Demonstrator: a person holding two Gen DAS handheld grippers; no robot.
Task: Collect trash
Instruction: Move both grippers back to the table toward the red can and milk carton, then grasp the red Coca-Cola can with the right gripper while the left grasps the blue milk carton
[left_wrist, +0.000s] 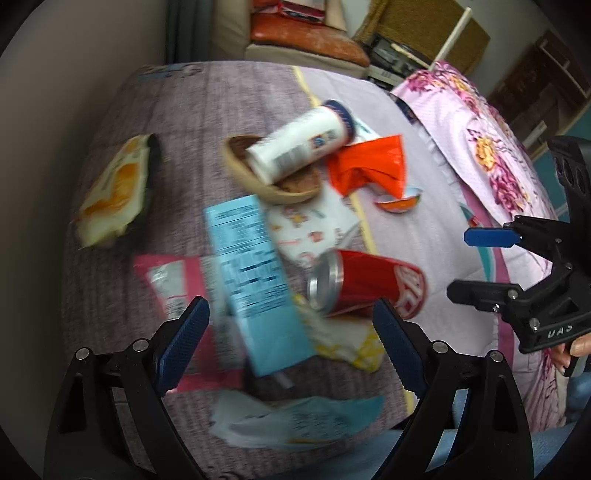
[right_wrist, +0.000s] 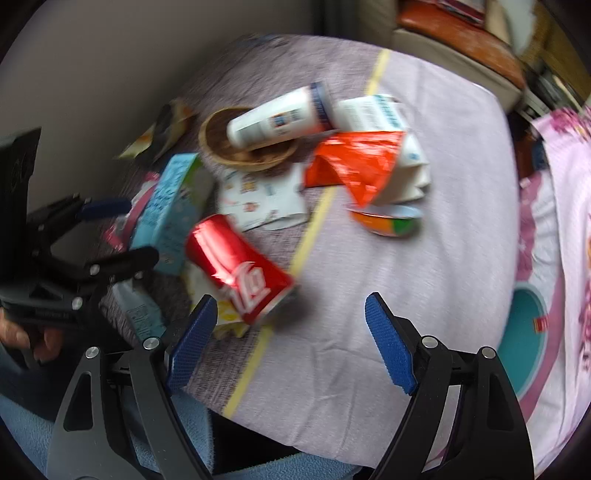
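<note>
Trash lies on a bed. A light blue carton (left_wrist: 255, 280) sits just ahead of my open, empty left gripper (left_wrist: 291, 347), between its pads. A red can (left_wrist: 369, 284) lies on its side to the right. A white tube (left_wrist: 299, 147) rests in a wooden bowl (left_wrist: 273, 184), with an orange wrapper (left_wrist: 369, 166) beside it. My right gripper (right_wrist: 291, 343) is open and empty, just short of the red can (right_wrist: 240, 266). The carton (right_wrist: 170, 218), tube (right_wrist: 277, 118), bowl (right_wrist: 221, 147) and orange wrapper (right_wrist: 354, 162) also show in the right wrist view.
A yellow snack packet (left_wrist: 114, 192), a pink wrapper (left_wrist: 173, 280), a printed paper (left_wrist: 314, 225), a crumpled yellow wrapper (left_wrist: 347, 343), a small orange cup (left_wrist: 399, 201) and a pale plastic bag (left_wrist: 295, 421) lie around. A floral quilt (left_wrist: 491, 147) is at right, a wall at left.
</note>
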